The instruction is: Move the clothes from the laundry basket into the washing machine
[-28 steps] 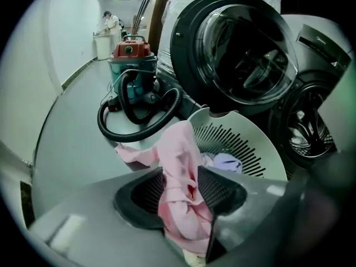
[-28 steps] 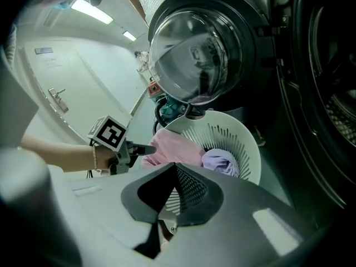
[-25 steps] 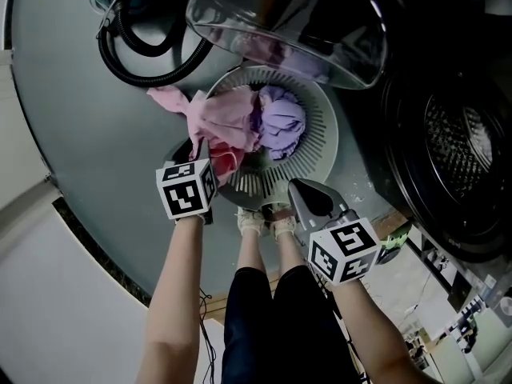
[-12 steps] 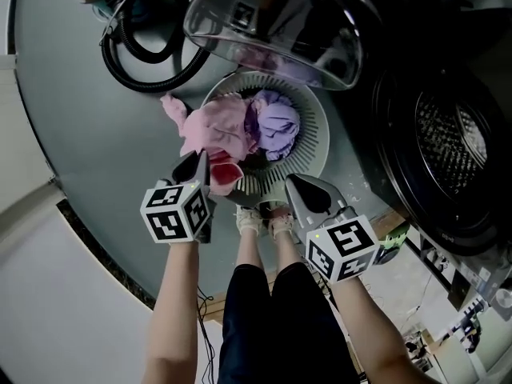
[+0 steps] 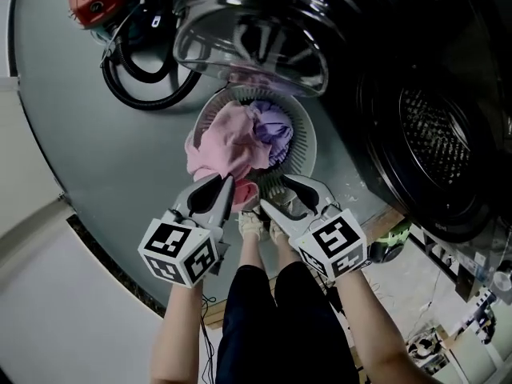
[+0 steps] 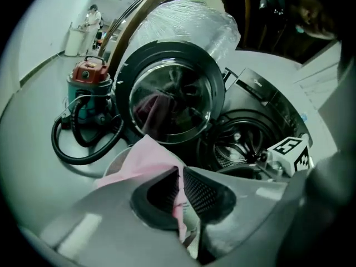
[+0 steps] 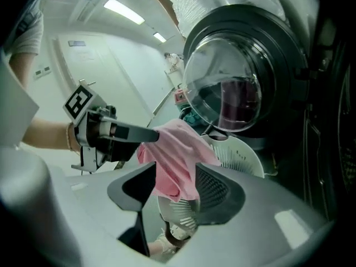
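Cool, greenish indoor light comes from ceiling strip lights [image 7: 125, 10], which burn out to white in the right gripper view and wash the wall [image 7: 94, 65] behind them pale. In the head view the floor [image 5: 88, 150] is evenly lit with only soft shadows, while the washing machine drum [image 5: 432, 134] sinks into near black and the glass door [image 5: 248, 38] carries streaky glare. Both gripper views bend hard at the edges and have black corners. The bodies of the left gripper [image 6: 179, 177] and right gripper [image 7: 175, 174] sit close to the lens and are soft, out of focus. The pink garment [image 7: 172, 149] at the jaws is the brightest colour.
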Demonstrator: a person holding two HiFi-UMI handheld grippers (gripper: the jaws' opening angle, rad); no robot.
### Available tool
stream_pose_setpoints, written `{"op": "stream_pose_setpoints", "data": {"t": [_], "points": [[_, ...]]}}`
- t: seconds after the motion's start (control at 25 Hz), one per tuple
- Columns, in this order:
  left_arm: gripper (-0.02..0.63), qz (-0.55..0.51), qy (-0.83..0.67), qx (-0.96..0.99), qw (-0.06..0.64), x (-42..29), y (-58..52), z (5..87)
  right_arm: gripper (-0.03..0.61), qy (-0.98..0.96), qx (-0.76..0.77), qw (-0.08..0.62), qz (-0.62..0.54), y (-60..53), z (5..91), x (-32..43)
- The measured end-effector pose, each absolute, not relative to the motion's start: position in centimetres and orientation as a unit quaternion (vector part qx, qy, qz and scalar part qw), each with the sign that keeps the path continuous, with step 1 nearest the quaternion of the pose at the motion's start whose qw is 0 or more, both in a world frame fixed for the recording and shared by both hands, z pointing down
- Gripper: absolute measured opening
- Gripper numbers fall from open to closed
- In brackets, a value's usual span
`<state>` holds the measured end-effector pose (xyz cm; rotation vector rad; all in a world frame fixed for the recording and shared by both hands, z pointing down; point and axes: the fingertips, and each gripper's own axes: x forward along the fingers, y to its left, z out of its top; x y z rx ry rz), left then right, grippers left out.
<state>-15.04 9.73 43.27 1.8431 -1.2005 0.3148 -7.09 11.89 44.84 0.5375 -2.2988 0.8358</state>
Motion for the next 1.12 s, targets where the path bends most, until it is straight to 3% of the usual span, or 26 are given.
{"op": "stream_pose_setpoints", "data": {"t": [0.28, 0.56, 0.72, 0.88, 1.0, 1.12], "points": [[0.031, 0.110, -0.411, 0.800, 0.423, -10.5, 8.7, 38.0, 0.473, -0.897, 0.186, 0.302, 0.265, 11.7, 42.5, -7.0], [0.031, 0.095, -0.304, 0.850, 0.419, -5.5, 7.9, 33.9, 0.508, -0.902, 0.220, 0.279, 0.247, 9.1, 41.4, -5.6], [0.031, 0.108, -0.263, 0.868, 0.407, -3.2, 7.5, 33.6, 0.423, -0.898, 0.247, 0.256, 0.258, 7.7, 41.7, -4.6], [0.031, 0.117, -0.248, 0.874, 0.401, -1.8, 7.0, 34.3, 0.273, -0.882, 0.282, 0.216, 0.310, 7.1, 42.4, -3.1], [0.031, 0.122, -0.257, 0.877, 0.386, -0.9, 5.9, 35.2, 0.118, -0.860, 0.314, 0.192, 0.355, 6.3, 43.2, -2.1], [0.041, 0.121, -0.278, 0.874, 0.380, -0.2, 5.0, 36.2, 0.087, -0.832, 0.366, 0.197, 0.367, 5.6, 44.0, 0.0]]}}
